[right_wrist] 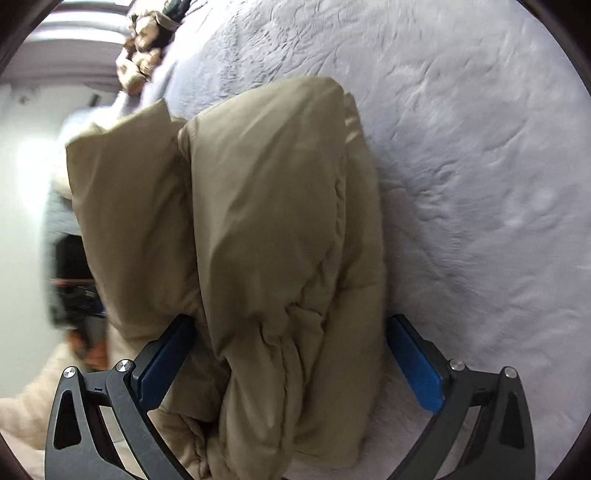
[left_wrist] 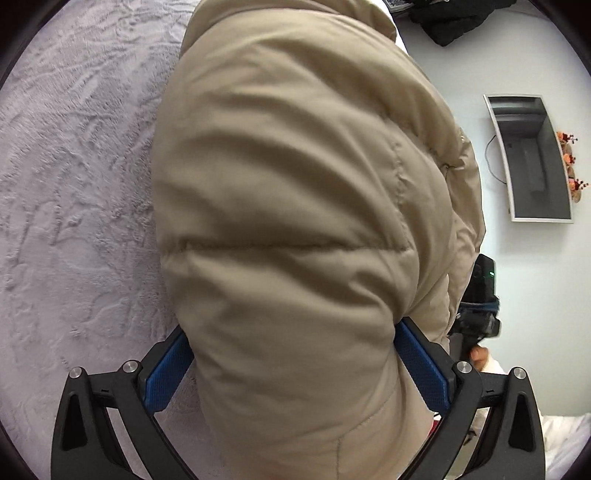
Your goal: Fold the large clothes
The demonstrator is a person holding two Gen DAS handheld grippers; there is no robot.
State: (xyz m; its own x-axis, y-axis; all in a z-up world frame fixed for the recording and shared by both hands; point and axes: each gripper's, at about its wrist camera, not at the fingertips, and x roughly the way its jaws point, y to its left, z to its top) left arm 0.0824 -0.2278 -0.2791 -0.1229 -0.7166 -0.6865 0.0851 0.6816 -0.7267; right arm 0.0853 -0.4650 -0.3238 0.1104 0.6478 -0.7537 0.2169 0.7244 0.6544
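A tan puffer jacket (left_wrist: 288, 206) is bunched over a pale lilac fleece bed cover (left_wrist: 74, 192). My left gripper (left_wrist: 291, 354) has its blue pads wide apart with a thick padded fold of the jacket filling the gap and pressing both pads. In the right wrist view the same jacket (right_wrist: 258, 229) lies folded lengthwise on the cover (right_wrist: 480, 184). My right gripper (right_wrist: 291, 350) is also wide, its left pad against the fabric and its right pad clear of it. The right gripper's body shows in the left wrist view (left_wrist: 480, 295).
A white-framed dark screen (left_wrist: 532, 158) hangs on the pale wall beside orange flowers (left_wrist: 570, 166). Dark clothing (left_wrist: 458, 18) lies at the top. A crumpled tan item (right_wrist: 144, 51) lies on the bed's far end. The person's cream sleeve (right_wrist: 33, 398) is at lower left.
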